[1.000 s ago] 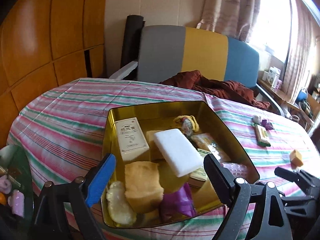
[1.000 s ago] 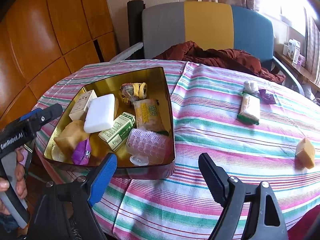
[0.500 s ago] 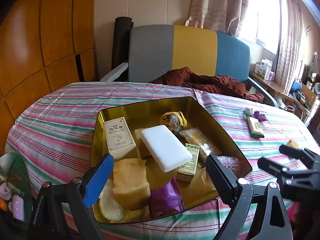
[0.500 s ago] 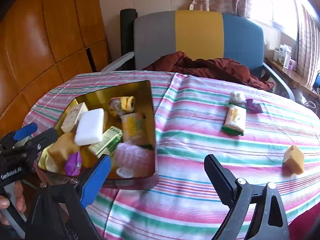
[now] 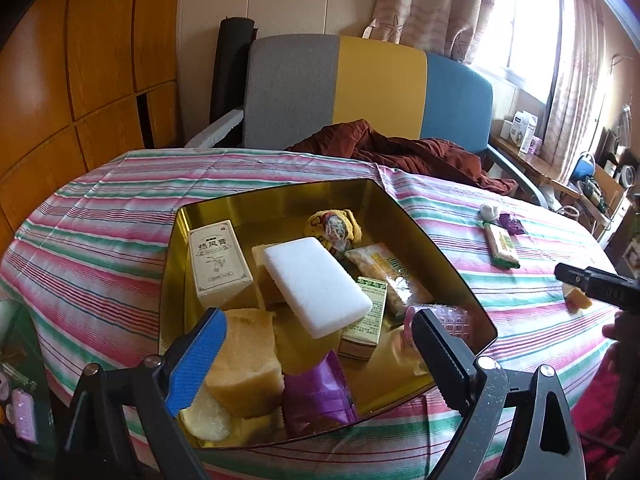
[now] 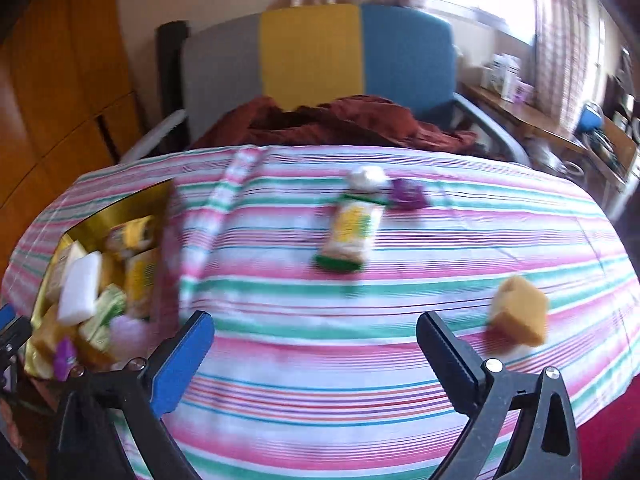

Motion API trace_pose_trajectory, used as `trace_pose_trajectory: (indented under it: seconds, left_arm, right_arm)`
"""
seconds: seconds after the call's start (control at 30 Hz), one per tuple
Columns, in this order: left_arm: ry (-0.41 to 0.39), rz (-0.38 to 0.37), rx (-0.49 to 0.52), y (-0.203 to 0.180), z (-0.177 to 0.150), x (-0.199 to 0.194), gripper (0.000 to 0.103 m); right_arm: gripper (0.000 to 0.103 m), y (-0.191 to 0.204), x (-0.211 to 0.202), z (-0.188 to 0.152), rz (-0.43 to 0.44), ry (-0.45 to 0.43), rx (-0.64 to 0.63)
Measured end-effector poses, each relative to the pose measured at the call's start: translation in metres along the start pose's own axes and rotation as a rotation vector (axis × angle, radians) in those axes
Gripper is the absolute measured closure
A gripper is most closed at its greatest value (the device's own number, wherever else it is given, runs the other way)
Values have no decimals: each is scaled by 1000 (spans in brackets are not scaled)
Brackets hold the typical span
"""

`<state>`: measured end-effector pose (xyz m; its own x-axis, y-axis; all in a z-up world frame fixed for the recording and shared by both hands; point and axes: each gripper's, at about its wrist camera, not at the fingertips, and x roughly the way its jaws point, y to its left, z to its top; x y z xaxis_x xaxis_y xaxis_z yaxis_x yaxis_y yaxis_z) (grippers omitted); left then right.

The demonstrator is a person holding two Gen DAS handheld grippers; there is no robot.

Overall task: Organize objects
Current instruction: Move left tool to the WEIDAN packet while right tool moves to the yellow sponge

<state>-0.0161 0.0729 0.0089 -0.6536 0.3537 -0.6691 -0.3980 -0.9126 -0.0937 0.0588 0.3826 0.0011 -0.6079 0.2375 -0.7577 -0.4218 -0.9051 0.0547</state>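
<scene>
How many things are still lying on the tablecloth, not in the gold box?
4: a white lump and purple wrapper at the far side, a snack packet just before them, and a sponge cube near the right gripper, whose jaws are opening.

You have a glossy gold metal tin (image 5: pixel 452 268) whose inner walls mirror its contents, sitting on a matt woven striped tablecloth (image 5: pixel 100 240). Inside it you see a smooth matt white block (image 5: pixel 316 284), a porous, rough-looking tan sponge (image 5: pixel 244 360), printed cardboard boxes (image 5: pixel 218 260) with a dull finish, and a shiny purple foil wrapper (image 5: pixel 316 396). Your fingers (image 5: pixel 196 360) are matt black plastic, one faced with a finely textured blue pad, the other ribbed, and behind the table stand lacquered, faintly shiny wood panels (image 5: pixel 80 60) and a chair (image 5: pixel 360 92) upholstered in matt cloth.
</scene>
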Motion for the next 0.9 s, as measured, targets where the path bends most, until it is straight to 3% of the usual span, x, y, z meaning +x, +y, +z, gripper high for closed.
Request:
trace_pose_trajectory:
  seconds: [0.33, 0.5, 0.63, 0.9]
  left_arm:
    - [-20, -65, 71, -26, 25, 2, 9]
    - [-18, -93, 118, -53, 44, 9, 9]
    - [3, -139, 161, -85, 60, 22, 9]
    - [89, -240, 252, -163, 83, 68, 9]
  right_arm:
    - [0, -94, 8, 39, -159, -37, 99]
    - [0, -151, 23, 31, -222, -40, 265]
    - [0, -182, 25, 25, -181, -28, 435]
    - [0, -189, 28, 19, -128, 9, 490]
